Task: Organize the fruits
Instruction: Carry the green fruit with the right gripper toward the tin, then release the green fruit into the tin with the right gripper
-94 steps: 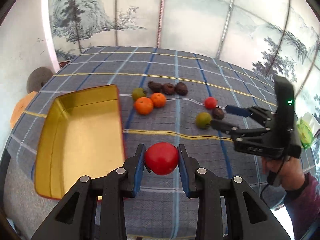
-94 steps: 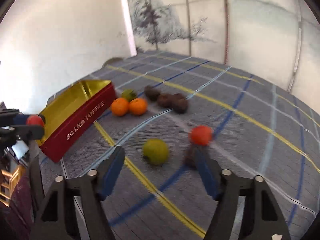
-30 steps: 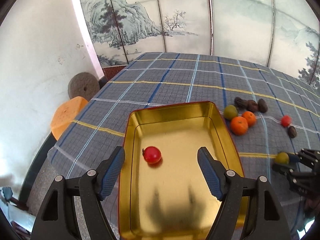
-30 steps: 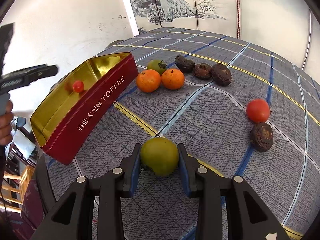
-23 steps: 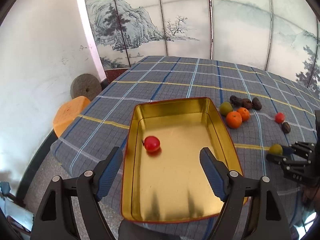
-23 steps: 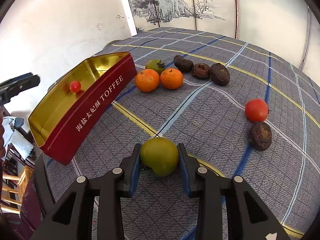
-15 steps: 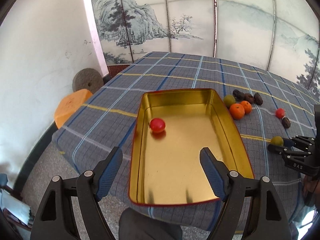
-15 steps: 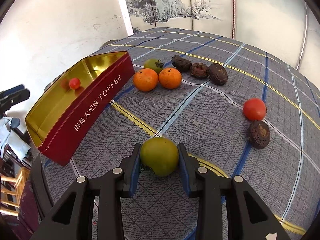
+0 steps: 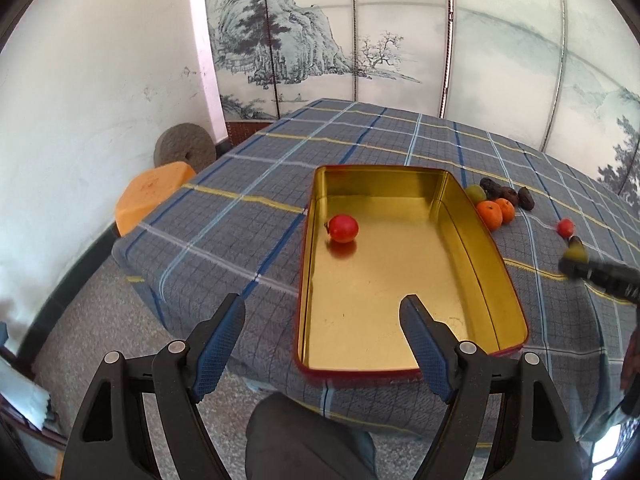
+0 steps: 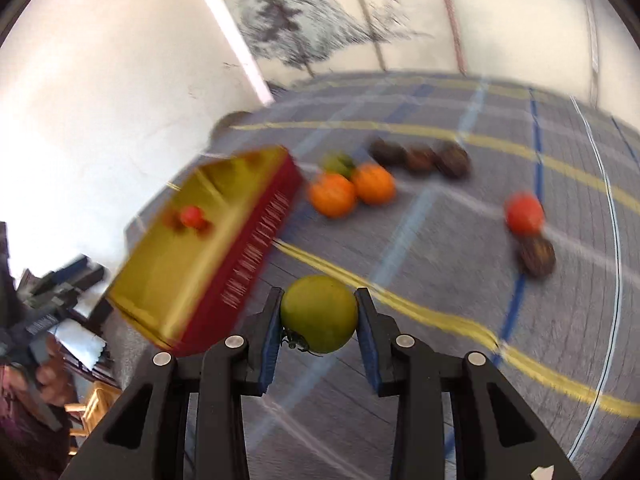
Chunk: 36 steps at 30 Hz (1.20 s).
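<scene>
A gold tin with red outer walls lies on the checked cloth, and one red tomato rests in its far left part. My left gripper hangs open and empty above the tin's near end. My right gripper is shut on a green tomato and holds it clear of the cloth, right of the tin. On the cloth beyond lie two oranges, another green tomato, three dark fruits, a red tomato and one more dark fruit.
The tin's near end reaches the table's front edge, with a person's knee below it. An orange stool and a round millstone stand by the left wall. A painted screen closes off the far side.
My left gripper has drawn back from the tin toward the table's near edge. My right gripper has lifted the green tomato off the cloth, and its view is now blurred by motion.
</scene>
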Tool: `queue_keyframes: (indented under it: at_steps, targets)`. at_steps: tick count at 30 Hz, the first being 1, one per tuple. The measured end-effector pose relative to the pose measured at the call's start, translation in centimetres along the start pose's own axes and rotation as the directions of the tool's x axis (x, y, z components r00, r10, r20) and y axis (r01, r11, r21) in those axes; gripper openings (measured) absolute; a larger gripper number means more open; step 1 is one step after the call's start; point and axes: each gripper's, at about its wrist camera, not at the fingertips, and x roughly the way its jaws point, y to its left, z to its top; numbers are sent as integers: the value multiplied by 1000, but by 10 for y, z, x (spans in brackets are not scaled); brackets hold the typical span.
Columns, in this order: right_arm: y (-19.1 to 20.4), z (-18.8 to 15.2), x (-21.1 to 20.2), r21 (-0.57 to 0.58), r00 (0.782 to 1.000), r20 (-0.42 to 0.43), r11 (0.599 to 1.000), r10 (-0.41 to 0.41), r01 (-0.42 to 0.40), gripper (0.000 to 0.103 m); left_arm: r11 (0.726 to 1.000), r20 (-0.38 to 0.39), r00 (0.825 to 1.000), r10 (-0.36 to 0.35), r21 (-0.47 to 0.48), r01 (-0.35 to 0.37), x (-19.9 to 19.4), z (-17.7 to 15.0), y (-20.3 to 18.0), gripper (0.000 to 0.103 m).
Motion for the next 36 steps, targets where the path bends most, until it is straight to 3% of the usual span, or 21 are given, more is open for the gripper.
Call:
queue_keyframes:
  at_steps: [3,8,14,17,23,26,28,32,34,36]
  targets:
    - [33,24,-2,-72,999,16,997,43,-41,33,1000,-5,1000,-15,-11,15,0,-5,4,80]
    - [79,60,38,-156,992,-52,981,111,-118,33,1000,-14,1000,-15,-10,14,2,-12,7,80]
    - [102,87,112,-177,978,-182,975,98,-131,33,999,-24,1000,-16,-37,15,4,-18,20,80]
    - [106,99,143,-177,970,-239,980,50,-95,34,999,-31,999,-25,-45,24,5,-20,26,80]
    - [112,116,192,-153,956,-293,987,8,-55,35,993,-66,995,-68,-97,61,12,-19,35,80]
    - [111,125,188,-87,971,-228,992,73,-94,43,993,-81,994,-70,-97,62,15,-19,33,80]
    - [109,128,168,-60,982,-134,988,132,-141,63,996,-76,996,-53,-81,47,13,-20,31,80]
    - [88,119,111,-56,989,23,988,145,-144,66,998,-65,997,-47,-51,44,8,-18,24,80]
    - [68,105,83,-85,993,76,993,90,-83,66,998,-55,997,-53,-39,51,5,-18,20,80]
    - [46,88,68,-152,998,69,988,-10,21,65,998,-54,997,-62,-20,61,4,-17,12,80]
